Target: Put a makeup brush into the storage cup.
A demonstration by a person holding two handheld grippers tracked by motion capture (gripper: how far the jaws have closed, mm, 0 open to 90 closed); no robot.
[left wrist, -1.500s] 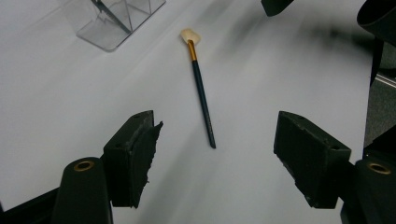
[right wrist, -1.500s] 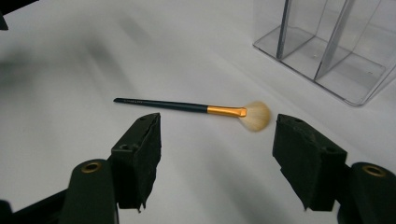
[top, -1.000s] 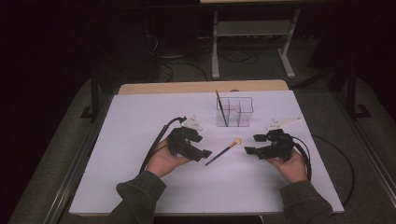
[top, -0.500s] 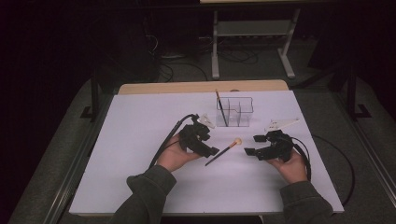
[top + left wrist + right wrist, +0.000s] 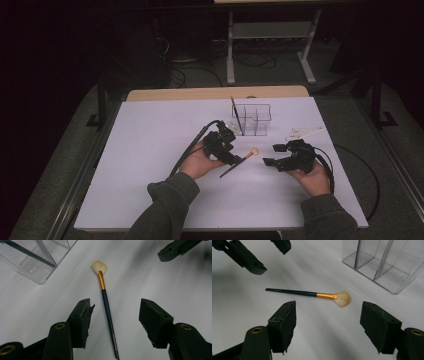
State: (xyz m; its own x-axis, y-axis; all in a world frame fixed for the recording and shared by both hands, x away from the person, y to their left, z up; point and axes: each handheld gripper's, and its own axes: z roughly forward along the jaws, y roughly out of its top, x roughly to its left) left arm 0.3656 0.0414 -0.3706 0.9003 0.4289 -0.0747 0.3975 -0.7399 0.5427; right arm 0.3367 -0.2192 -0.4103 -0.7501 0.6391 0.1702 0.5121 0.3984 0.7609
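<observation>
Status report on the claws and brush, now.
Left claw closing, astride brush, not gripping. Right claw open, clear. Brush flat on table. Nothing blocking.

Small gold lettering runs along the dark handle of the brush [image 5: 108, 312] — too fine to read.

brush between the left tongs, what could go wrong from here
1. The brush lies flat on the white table, and its thin handle sits nearer one pad of the left tongs, which have just been closing but do not touch it. It may roll or get pushed aside.
2. Pads coming down on so low a handle could scrape the table.
3. The clear organizer stands close; a swinging brush might knock it.
</observation>
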